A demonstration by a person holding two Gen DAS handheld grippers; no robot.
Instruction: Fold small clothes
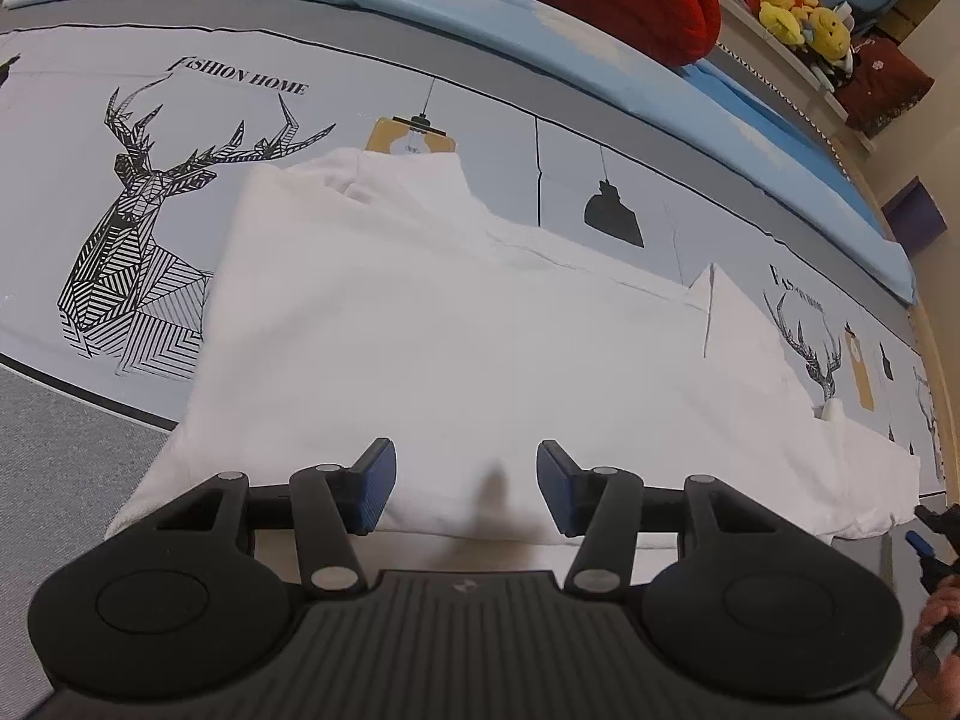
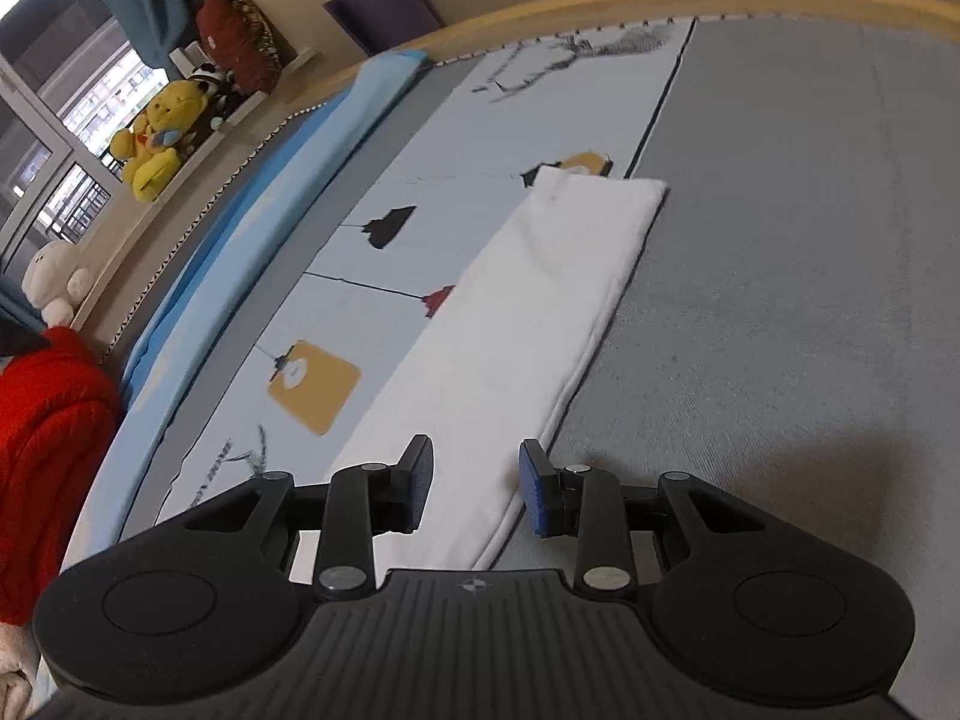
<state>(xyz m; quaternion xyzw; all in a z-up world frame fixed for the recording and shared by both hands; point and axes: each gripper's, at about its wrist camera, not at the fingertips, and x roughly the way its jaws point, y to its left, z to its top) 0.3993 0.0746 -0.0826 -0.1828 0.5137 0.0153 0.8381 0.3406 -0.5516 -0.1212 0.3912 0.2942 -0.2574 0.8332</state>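
Your left gripper [image 1: 467, 487] hovered with its jaws spread and nothing between them, over the near edge of the white garment [image 1: 444, 324] lying folded on the bed sheet [image 1: 54, 192]. Your right gripper [image 2: 475, 485] was likewise released, straddling the garment's near right edge.

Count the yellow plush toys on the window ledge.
1 in the right wrist view: a yellow plush bear sitting beside the window. The left wrist view shows a yellow plush cluster; more may be hidden there.

A deer-print bedsheet [image 1: 180, 192] covers the bed, with plush toys [image 2: 156, 132] on a sill beside what seems a daylit window [image 2: 54, 90].
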